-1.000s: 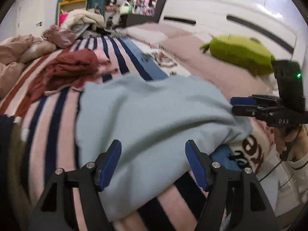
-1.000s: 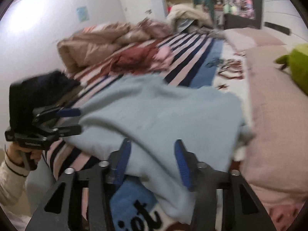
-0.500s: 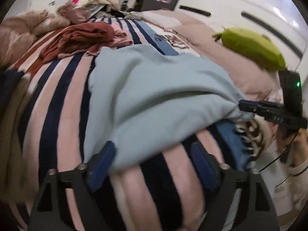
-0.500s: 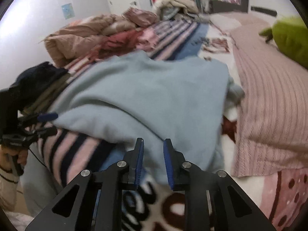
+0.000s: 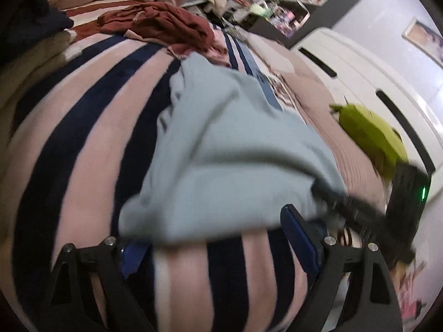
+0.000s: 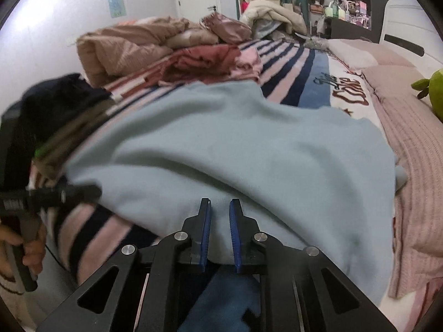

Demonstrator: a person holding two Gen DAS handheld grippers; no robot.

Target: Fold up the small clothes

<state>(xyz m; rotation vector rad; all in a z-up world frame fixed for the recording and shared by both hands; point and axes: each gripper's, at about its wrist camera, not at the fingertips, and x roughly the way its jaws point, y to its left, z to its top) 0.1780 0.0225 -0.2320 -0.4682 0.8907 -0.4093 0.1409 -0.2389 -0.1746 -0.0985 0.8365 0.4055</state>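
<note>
On the striped bedspread, the pale blue garment lies rumpled. The right gripper, at six o'clock, has been closing and pinches its near hem; the left gripper gapes wide over the opposite edge, holding nothing.

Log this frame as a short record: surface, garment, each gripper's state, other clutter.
surface: striped blanket on a bed
garment: light blue top, spread flat
left gripper: open at the garment's near edge, just opened wider
right gripper: jaws just closing on the garment's near hem
clutter: dark red clothes, green plush

Garment on blanket
</note>
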